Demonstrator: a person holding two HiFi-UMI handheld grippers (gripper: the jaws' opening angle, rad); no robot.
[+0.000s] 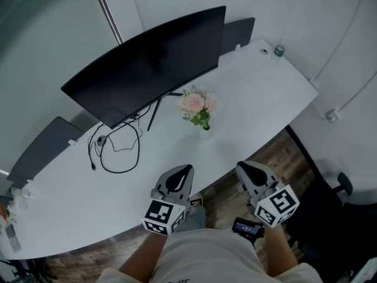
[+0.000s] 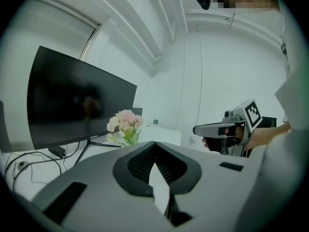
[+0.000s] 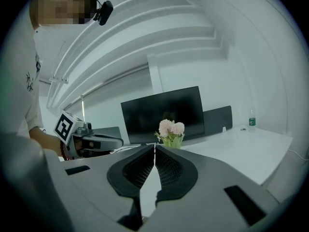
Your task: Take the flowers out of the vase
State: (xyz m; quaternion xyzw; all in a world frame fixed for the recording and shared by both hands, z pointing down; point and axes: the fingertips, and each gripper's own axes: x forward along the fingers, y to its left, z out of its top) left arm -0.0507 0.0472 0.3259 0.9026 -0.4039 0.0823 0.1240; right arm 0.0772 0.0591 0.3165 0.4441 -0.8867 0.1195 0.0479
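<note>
A bunch of pale pink flowers (image 1: 196,105) with green leaves stands in a small vase (image 1: 206,126) on the white table (image 1: 247,93), just right of the monitor's foot. The flowers (image 2: 124,122) also show ahead in the left gripper view, and the flowers (image 3: 171,129) show straight ahead in the right gripper view. My left gripper (image 1: 185,170) hangs shut and empty over the table's near edge. My right gripper (image 1: 245,167) is shut and empty too, off the table edge above the floor. Both point toward the flowers from well short of them.
A wide black monitor (image 1: 147,63) stands behind the flowers, with a loop of black cable (image 1: 118,149) to its left. A small bottle (image 1: 278,50) sits at the far right corner. Dark chair backs (image 1: 238,34) rise beyond the table. A black chair (image 1: 336,211) stands at the right.
</note>
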